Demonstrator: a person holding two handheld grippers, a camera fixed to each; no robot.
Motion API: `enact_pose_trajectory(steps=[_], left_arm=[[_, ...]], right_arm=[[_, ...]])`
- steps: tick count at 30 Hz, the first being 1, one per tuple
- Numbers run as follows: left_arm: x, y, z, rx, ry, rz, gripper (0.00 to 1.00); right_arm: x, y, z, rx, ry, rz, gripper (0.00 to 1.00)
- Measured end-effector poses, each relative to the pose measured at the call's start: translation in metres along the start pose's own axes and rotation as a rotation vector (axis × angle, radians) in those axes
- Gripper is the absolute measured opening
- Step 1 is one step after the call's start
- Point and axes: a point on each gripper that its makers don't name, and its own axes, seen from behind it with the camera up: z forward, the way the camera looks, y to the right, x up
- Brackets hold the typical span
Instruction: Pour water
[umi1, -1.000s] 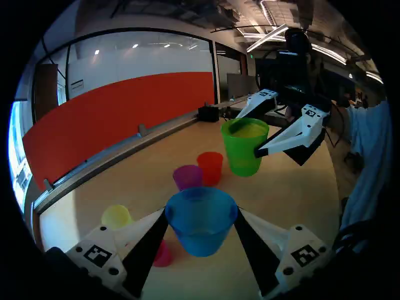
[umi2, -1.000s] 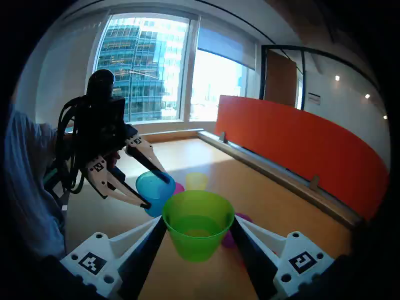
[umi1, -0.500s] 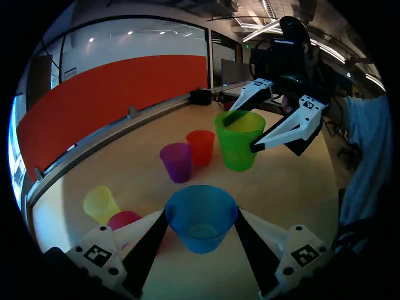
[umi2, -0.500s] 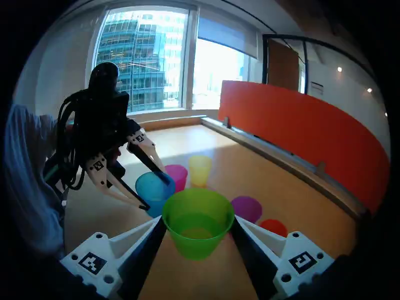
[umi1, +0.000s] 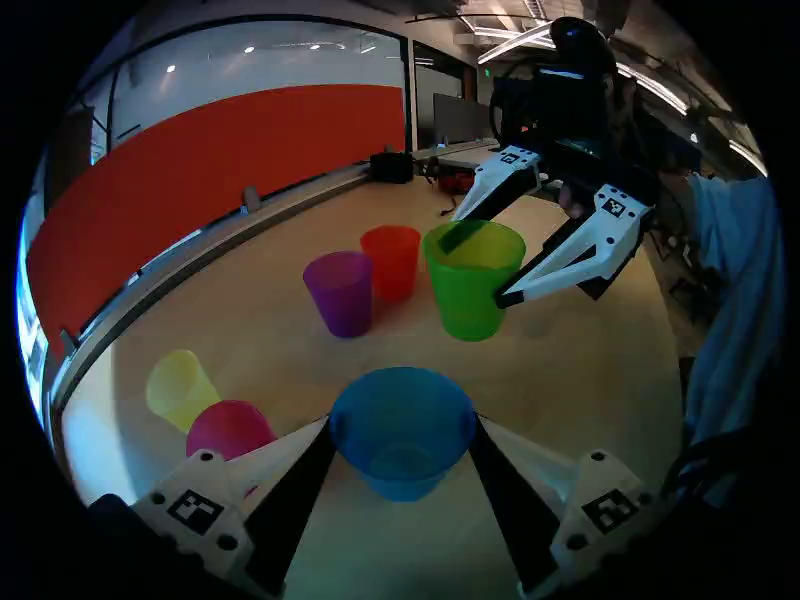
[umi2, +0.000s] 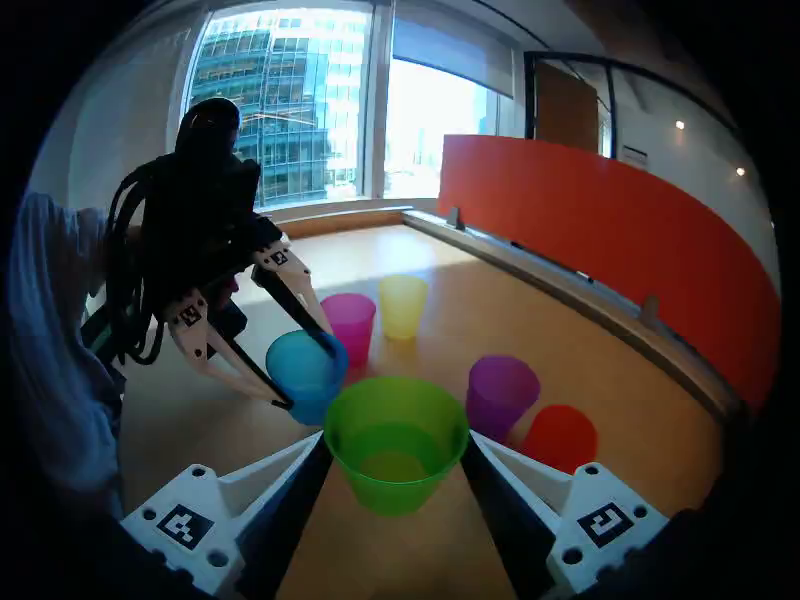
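Water can't be made out for sure: the green cup (umi2: 397, 455) shows a paler patch low inside in the right gripper view, maybe liquid, maybe just its base. R gripper (umi2: 397, 460) has that cup clamped btwn both fingers, jaws about a cup-width apart, cup upright. In the left gripper view the same cup sits farther off, beside the red cup (umi1: 392, 260) and purple cup (umi1: 342, 292); whether it rests on the table (umi1: 600, 370) or hangs just above, can't tell.

L gripper (umi1: 402, 440) grips the blue cup (umi1: 402, 432) the same way: a finger pressed on each side, rim up, inside looks pale at the bottom, contents unclear. From the right gripper view the blue cup is just beside the green one, on its left, w/ the pink cup (umi2: 350, 322) and yellow cup (umi2: 403, 305) behind it.

Four loose cups stand upright on the wood table: yellow + pink close together, purple + red close together, the two pairs well apart.

Writing: no readable brand or text. Each gripper finger carries a square b/w marker (umi1: 195, 510). A small sign (umi2: 633, 153) on the far wall is too small to read. Long orange panel (umi1: 200, 170) runs along the table edge; big window (umi2: 290, 110) w/ glass towers outside. A light-blue sleeve (umi1: 735, 300) shows behind the R gripper.
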Motion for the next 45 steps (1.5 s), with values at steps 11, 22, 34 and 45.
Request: enact_pose_trajectory(steps=[11, 22, 34, 45], left_arm=[[-0.009, 0.004, 0.006, -0.012, -0.017, 0.007, 0.89], [-0.016, 0.003, 0.005, -0.006, -0.017, -0.008, 0.89], [-0.027, 0.001, 0.004, -0.006, -0.043, -0.023, 0.89], [-0.039, -0.003, 0.003, 0.010, -0.068, -0.019, 0.89]], right_arm=[[-0.014, 0.000, 0.006, -0.001, -0.016, 0.005, 0.91], [-0.024, 0.000, 0.008, -0.010, -0.029, 0.005, 0.91], [-0.032, -0.002, 0.012, -0.013, -0.042, 0.005, 0.91], [-0.044, -0.004, 0.016, -0.017, -0.059, 0.007, 0.91]])
